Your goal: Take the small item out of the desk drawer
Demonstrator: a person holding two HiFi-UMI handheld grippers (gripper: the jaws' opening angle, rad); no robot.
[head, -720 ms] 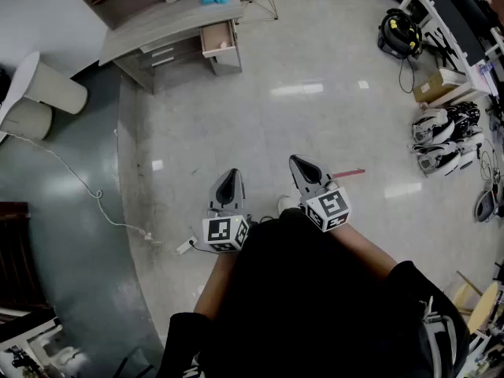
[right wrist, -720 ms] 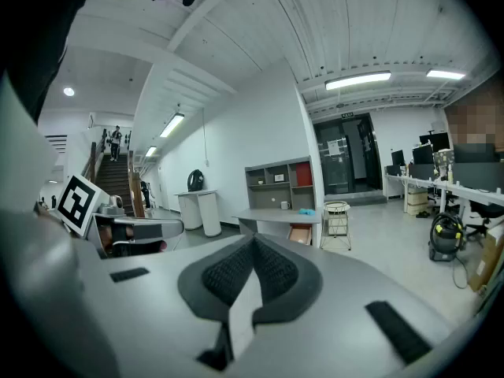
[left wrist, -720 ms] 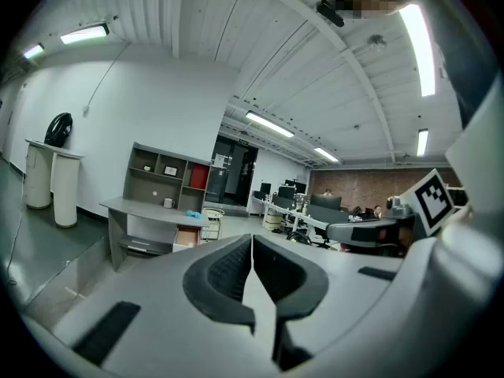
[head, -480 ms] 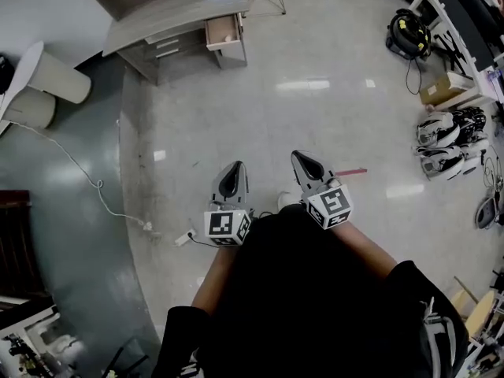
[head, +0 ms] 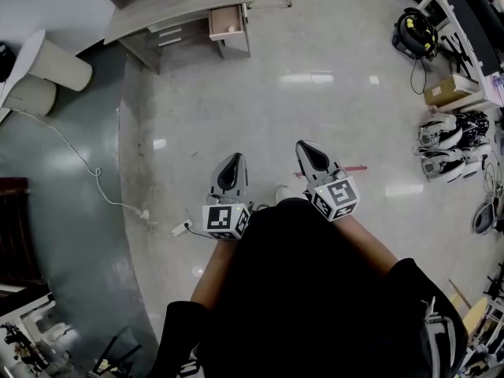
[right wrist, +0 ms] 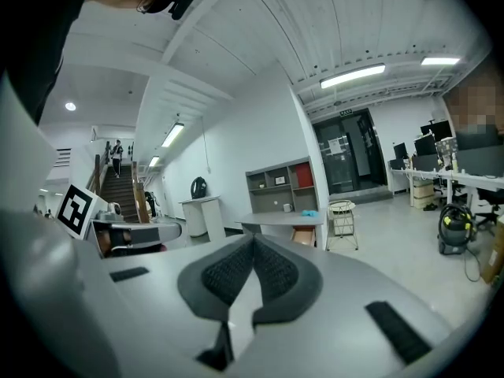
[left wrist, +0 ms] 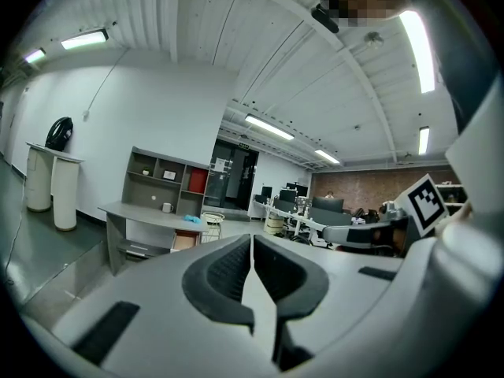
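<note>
The bench [head: 177, 14] stands at eleven o'clock across the floor [head: 331, 101], its drawer [head: 228, 20] pulled open. The left gripper [head: 232, 164] and right gripper [head: 307, 150], near six o'clock, are both pressed together on nothing. The small item [head: 231, 28] lies in the drawer, well apart from them.

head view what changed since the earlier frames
The desk with its open drawer has slid up toward the view's top edge. Nothing was grasped or released. The left tool and right tool stay shut and empty, side by side.
</note>
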